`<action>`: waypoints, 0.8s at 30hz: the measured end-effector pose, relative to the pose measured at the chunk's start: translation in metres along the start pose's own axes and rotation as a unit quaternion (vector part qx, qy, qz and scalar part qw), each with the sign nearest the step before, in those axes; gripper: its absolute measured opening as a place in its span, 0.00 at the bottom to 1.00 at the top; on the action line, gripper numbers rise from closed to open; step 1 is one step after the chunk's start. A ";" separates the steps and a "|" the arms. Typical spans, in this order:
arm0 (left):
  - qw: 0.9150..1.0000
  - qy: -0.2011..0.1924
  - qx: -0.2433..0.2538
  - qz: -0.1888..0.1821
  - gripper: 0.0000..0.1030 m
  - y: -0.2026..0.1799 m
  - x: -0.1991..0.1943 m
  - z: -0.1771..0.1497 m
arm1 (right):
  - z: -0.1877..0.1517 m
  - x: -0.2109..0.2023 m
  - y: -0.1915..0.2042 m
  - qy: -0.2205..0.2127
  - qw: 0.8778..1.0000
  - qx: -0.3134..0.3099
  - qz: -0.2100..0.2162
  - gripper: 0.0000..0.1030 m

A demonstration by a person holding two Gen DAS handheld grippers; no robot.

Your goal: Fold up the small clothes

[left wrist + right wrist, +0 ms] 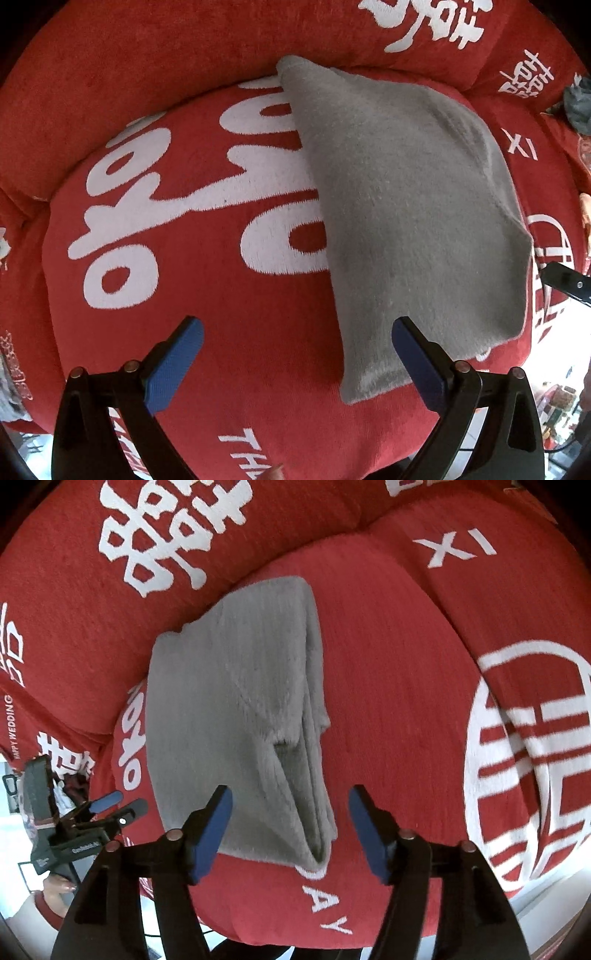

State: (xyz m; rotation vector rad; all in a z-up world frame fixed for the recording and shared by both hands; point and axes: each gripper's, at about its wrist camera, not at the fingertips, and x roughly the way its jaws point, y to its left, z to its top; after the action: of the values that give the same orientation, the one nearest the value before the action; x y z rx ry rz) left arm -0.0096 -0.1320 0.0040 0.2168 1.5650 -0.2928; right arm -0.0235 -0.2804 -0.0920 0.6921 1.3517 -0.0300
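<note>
A grey fuzzy garment (399,206) lies folded on a red cushion (207,302) with white lettering. In the right wrist view the garment (236,716) shows layered folds along its right edge. My left gripper (295,328) is open and empty, hovering at the garment's near left corner; its right finger (417,362) overlaps the near edge. My right gripper (291,797) is open and empty, with its jaws on either side of the garment's near folded edge. The left gripper also shows in the right wrist view (110,805) at the far left, open.
The red sofa backrest (147,66) rises behind the cushion. A second red seat cushion (517,664) lies to the right. A dark grey cloth (578,103) sits at the far right. The cushion's front edge drops to a bright floor (554,886).
</note>
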 end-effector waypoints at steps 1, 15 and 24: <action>1.000 -0.003 0.001 0.002 0.99 -0.001 0.000 0.001 | 0.003 0.000 -0.001 0.003 1.000 0.000 0.003 0.67; 0.989 -0.015 -0.048 -0.140 0.99 0.013 0.014 0.058 | 0.058 0.016 -0.027 0.022 0.998 -0.008 0.053 0.67; 0.975 0.021 -0.029 -0.218 0.99 -0.008 0.058 0.081 | 0.085 0.064 -0.034 0.087 0.981 -0.020 0.172 0.68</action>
State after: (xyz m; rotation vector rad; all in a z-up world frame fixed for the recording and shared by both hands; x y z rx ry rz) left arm 0.0637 -0.1684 -0.0535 -0.1723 1.6527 -0.5878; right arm 0.0534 -0.3245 -0.1602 0.9027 1.3774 0.3399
